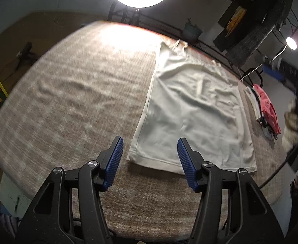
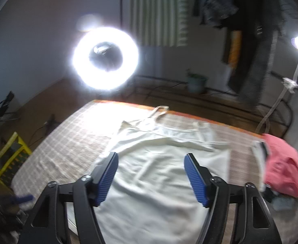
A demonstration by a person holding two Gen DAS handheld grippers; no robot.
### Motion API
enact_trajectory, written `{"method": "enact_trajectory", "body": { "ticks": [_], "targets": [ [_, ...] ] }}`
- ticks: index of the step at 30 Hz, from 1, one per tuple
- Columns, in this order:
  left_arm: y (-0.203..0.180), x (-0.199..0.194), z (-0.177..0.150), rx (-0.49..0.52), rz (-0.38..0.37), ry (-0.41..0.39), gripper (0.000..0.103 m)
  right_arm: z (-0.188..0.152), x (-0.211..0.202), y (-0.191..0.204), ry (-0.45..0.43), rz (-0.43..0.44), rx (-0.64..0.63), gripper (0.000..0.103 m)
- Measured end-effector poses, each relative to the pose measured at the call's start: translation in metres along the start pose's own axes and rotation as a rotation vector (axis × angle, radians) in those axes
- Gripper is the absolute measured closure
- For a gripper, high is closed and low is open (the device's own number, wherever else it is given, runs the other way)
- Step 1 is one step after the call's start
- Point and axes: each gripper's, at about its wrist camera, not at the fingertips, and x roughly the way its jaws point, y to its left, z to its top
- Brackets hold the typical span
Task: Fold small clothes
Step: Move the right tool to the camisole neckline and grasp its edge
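A white sleeveless top (image 1: 195, 109) lies spread flat on the checked beige table cover (image 1: 77, 93), hem toward me, straps at the far edge. My left gripper (image 1: 150, 142) is open and empty, just above the hem's near left corner. In the right wrist view the same white top (image 2: 159, 172) fills the middle. My right gripper (image 2: 151, 158) is open and empty, above the garment's body.
A pile of folded clothes with a red garment (image 1: 267, 107) on top sits at the table's right edge, also in the right wrist view (image 2: 283, 164). A ring light (image 2: 106, 58) stands behind the table. A yellow rack (image 2: 10, 158) is on the floor at left.
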Motion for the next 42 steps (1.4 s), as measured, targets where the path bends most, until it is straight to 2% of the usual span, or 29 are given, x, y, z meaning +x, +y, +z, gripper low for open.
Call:
{"method": "enact_trajectory", "body": {
  "ticks": [5, 8, 15, 17, 26, 29, 35, 40, 42],
  "targets": [
    [0.006, 0.024, -0.006, -0.005, 0.002, 0.054, 0.05, 0.023, 0.058, 0.019, 0.065, 0.063, -0.019, 0.038],
    [0.011, 0.032, -0.006, -0.008, 0.007, 0.061, 0.051, 0.033, 0.095, 0.032, 0.116, 0.095, -0.035, 0.039],
    [0.022, 0.045, -0.006, -0.042, -0.032, 0.084, 0.058, 0.05, 0.162, 0.054, 0.208, 0.135, -0.037, 0.042],
    [0.024, 0.048, -0.007, -0.054, -0.049, 0.091, 0.067, 0.055, 0.181, 0.057, 0.236, 0.146, -0.025, 0.043],
    [0.032, 0.063, -0.006, -0.116, -0.117, 0.122, 0.097, 0.072, 0.263, 0.078, 0.377, 0.152, -0.001, 0.046],
    [0.033, 0.067, -0.007, -0.125, -0.132, 0.135, 0.101, 0.071, 0.287, 0.084, 0.424, 0.136, -0.012, 0.047],
    [0.035, 0.064, -0.007, -0.124, -0.119, 0.115, 0.103, 0.068, 0.324, 0.087, 0.497, 0.083, -0.016, 0.054],
    [0.041, 0.05, -0.006, -0.106, -0.032, 0.036, 0.103, 0.066, 0.339, 0.098, 0.527, 0.05, -0.065, 0.055],
    [0.041, 0.051, -0.005, -0.096, -0.005, 0.039, 0.094, 0.067, 0.341, 0.104, 0.527, 0.033, -0.103, 0.057]
  ]
}}
